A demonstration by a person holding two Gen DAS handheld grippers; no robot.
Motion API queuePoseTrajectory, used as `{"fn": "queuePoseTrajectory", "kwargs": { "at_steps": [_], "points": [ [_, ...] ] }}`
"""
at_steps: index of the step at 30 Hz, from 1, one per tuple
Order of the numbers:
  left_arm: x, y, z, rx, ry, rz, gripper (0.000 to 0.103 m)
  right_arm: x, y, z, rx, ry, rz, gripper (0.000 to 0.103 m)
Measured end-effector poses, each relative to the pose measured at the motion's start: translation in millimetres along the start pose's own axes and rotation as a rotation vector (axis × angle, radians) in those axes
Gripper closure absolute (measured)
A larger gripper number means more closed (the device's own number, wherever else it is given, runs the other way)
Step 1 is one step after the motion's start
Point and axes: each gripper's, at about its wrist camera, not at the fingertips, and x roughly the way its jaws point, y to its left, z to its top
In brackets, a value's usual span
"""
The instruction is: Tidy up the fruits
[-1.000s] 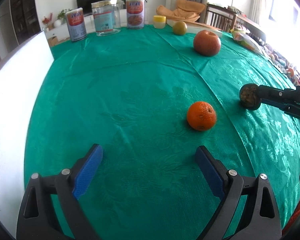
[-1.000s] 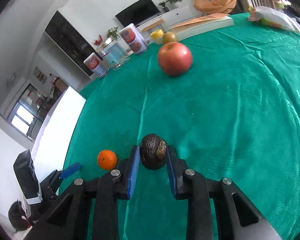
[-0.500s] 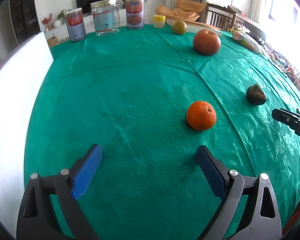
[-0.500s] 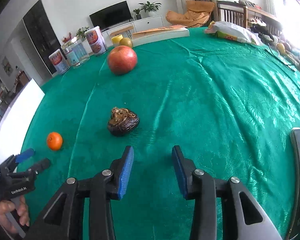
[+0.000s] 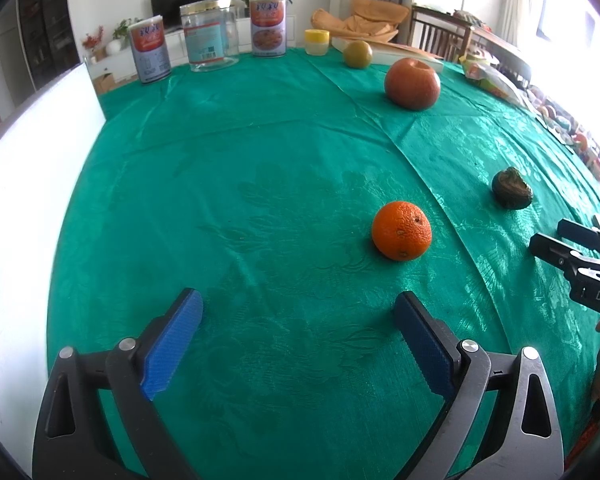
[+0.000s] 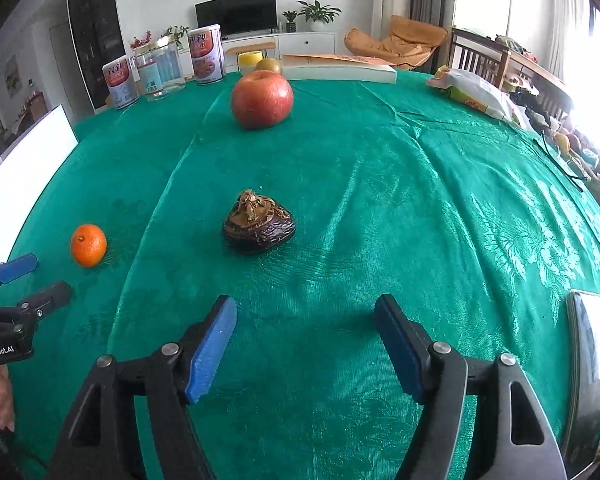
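Note:
An orange lies on the green tablecloth, a little ahead and right of my open, empty left gripper. It also shows at the left of the right wrist view. A dark wrinkled fruit lies on the cloth just ahead of my open, empty right gripper; it also shows in the left wrist view. A large red apple sits farther back, and a small greenish-brown fruit lies near the far edge. The right gripper appears at the right of the left wrist view.
Two labelled cans, a clear jar and a small yellow-lidded pot stand along the far edge. A flat box and a snack bag lie at the back right. A white board borders the left side.
My right gripper opened, let go of the dark wrinkled fruit onto the cloth and drew back from it. The left gripper and the orange have stayed put.

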Motion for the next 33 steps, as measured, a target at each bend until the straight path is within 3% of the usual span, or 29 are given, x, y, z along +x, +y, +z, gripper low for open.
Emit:
{"fn": "queuePoseTrajectory", "kwargs": {
  "at_steps": [8, 21, 24, 26, 29, 33],
  "points": [
    [0, 0, 0, 0.000, 0.000, 0.000, 0.006, 2, 0, 0, -0.001, 0.011, 0.009, 0.017],
    [-1, 0, -1, 0.000, -0.002, -0.004, 0.006, 2, 0, 0, 0.002, 0.012, 0.031, 0.012],
    [-7, -3, -1, 0.004, -0.023, -0.085, 0.007, 2, 0, 0, 0.002, 0.012, 0.030, 0.012],
    [-13, -15, 5, 0.044, -0.045, -0.121, 0.007, 2, 0, 0, 0.001, 0.013, 0.032, 0.011],
    [-12, -36, 15, 0.128, -0.057, -0.119, 0.007, 3, 0, 0, 0.002, 0.013, 0.039, 0.010],
    [1, -48, 21, 0.161, -0.034, -0.114, 0.008, 3, -1, 0, 0.006, 0.011, 0.046, 0.010]
  ]
}}
